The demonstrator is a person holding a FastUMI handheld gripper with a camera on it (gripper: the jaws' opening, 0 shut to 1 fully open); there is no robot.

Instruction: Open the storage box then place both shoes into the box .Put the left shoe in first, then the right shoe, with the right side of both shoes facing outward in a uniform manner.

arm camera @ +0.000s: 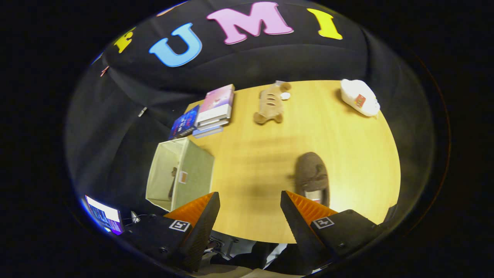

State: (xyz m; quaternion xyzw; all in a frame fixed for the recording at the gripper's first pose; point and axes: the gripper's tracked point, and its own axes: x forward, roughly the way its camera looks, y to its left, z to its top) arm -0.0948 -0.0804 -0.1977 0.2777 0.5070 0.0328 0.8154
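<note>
A pale green fabric storage box [193, 170] stands open at the wooden table's [262, 162] left edge, just ahead of my left finger [197, 210]. A dark shape [172, 184] lies inside it against the wall; what it is I cannot tell. A brown fuzzy shoe [312, 178] lies on the table just beyond my right finger [305, 210], its opening partly hidden by that finger. My gripper [250, 202] hangs above the table's near edge, open, nothing between its fingers.
A stack of books [208, 112] sits behind the box at the far left. A tan plush toy [270, 104] lies at the far middle and a white bag-like item [359, 98] at the far right. A lit screen [104, 219] glows below left of the table.
</note>
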